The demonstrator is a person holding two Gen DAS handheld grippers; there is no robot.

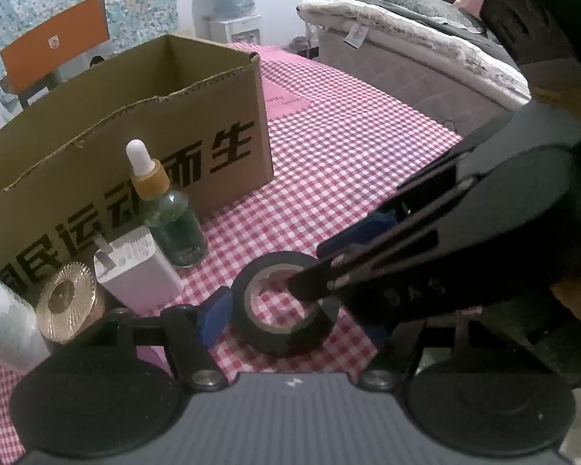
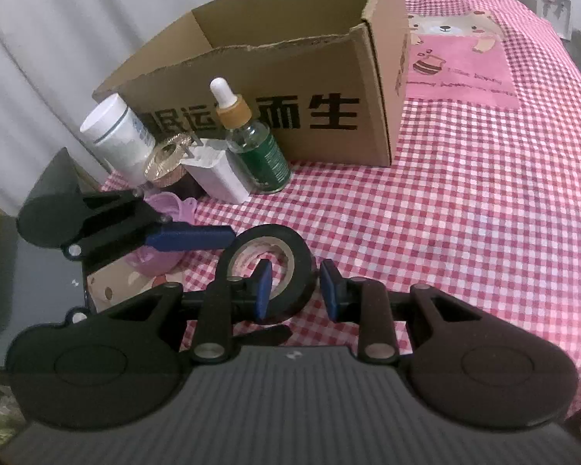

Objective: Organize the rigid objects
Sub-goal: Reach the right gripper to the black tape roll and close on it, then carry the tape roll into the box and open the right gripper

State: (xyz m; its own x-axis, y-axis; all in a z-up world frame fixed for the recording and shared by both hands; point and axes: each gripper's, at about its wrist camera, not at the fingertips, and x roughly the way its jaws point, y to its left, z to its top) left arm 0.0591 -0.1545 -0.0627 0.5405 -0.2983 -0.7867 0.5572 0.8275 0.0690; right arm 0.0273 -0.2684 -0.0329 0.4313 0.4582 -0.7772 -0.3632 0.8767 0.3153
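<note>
Right gripper (image 2: 295, 290): jaws narrow, straddling the wall of the tape roll (image 2: 286, 240), not clearly pressing.
Left gripper (image 1: 290, 310): wide, beside the roll, empty.
Roll: flat on the checked cloth (image 2: 464, 213).
Carton (image 2: 290, 77): seemingly empty.
Pending: dropper bottle (image 2: 259, 147), charger (image 2: 220, 172), white jar (image 2: 116, 131).

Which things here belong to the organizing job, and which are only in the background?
Job:
black tape roll
dropper bottle
white charger
gold-lidded jar
white container
cardboard box

Background:
checked tablecloth
mattress
water dispenser
orange chair
</note>
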